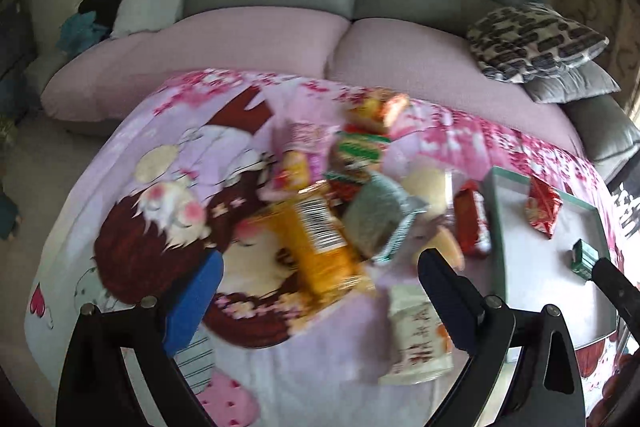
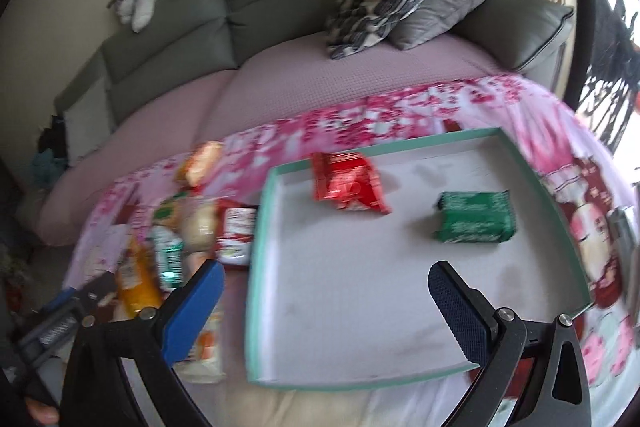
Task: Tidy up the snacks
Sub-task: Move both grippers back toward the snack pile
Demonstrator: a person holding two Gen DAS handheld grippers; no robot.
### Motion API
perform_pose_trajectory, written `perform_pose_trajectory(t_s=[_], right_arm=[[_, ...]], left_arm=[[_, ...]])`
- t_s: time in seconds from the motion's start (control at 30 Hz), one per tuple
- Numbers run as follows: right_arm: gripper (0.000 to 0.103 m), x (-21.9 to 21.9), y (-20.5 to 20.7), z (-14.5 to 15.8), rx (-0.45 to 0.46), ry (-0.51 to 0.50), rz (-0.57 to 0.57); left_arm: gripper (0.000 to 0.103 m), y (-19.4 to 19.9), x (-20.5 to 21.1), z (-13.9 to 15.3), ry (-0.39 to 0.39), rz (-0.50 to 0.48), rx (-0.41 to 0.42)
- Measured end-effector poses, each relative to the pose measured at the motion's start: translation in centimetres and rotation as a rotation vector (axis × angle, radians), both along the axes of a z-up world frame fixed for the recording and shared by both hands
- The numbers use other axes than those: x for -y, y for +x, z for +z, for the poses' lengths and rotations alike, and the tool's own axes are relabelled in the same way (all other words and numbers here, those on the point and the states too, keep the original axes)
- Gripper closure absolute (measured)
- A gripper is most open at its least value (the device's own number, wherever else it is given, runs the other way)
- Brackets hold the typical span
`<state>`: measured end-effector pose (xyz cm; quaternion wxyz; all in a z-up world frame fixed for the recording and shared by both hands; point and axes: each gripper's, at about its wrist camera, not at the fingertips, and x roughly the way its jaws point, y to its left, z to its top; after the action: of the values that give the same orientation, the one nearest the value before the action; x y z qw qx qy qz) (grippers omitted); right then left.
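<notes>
— Where do the snacks stand right now?

— Most lie heaped on the table just left of the tray [image 2: 260, 267]: an orange packet [image 1: 320, 243], a grey-green pouch [image 1: 378, 223], and a white packet [image 1: 418, 341] nearest me. I judge they sit bunched there because they are not yet sorted.

— And inside the tray?

— Two things only: a red packet [image 2: 348, 187] toward the tray's far side, and a green packet [image 2: 474, 217] to its right. The rest of the tray floor is bare.

— What are you holding?

— Nothing. My left hand-held gripper [image 1: 316, 297] hangs spread wide over the pile beside the tray, jaws empty. My right hand-held gripper [image 2: 324, 303] is just as wide, above the tray's near half, gripping nothing.

— Why so wide?

— Probably to straddle a bulky packet next; the orange one looks likeliest.
</notes>
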<state>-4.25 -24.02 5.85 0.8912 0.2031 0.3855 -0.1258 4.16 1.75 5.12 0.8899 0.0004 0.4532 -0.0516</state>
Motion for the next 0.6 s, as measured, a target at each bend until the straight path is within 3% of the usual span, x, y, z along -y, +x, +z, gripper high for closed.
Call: perform_pose_trajectory(t_s=[0.37,0.6], right_arm=[[0.001,-4.8,1.4,-1.8,-0.122,-0.033,0.071],[0.001,-9.1,2.7,-2.4,-0.114,-0.012,0.158]], left_arm=[[0.005,1.5,-3.7,-1.4,-0.067,0.076,-0.096],[0.005,2.1,-5.1,-2.6,-0.105,0.109,-0.159]])
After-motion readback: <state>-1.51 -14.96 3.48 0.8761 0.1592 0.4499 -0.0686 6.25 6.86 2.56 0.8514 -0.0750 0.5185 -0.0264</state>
